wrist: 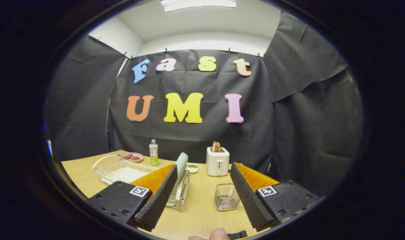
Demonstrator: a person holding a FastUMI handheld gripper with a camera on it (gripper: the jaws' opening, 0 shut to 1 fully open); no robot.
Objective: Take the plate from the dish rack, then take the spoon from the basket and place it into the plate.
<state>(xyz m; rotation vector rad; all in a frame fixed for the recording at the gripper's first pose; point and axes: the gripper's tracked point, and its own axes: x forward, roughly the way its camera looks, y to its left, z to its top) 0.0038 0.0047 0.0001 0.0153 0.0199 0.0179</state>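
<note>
No legible words or numbers on the table items. Two square black-and-white fiducial tags on the gripper (204, 176), one per finger mount: left tag (139, 191), right tag (267, 191). Pattern only, no characters. Label on bottle (153, 153) too small to read. Fingers spread wide, gripping nothing, plate (181, 165) just beside the left fingertip.
</note>
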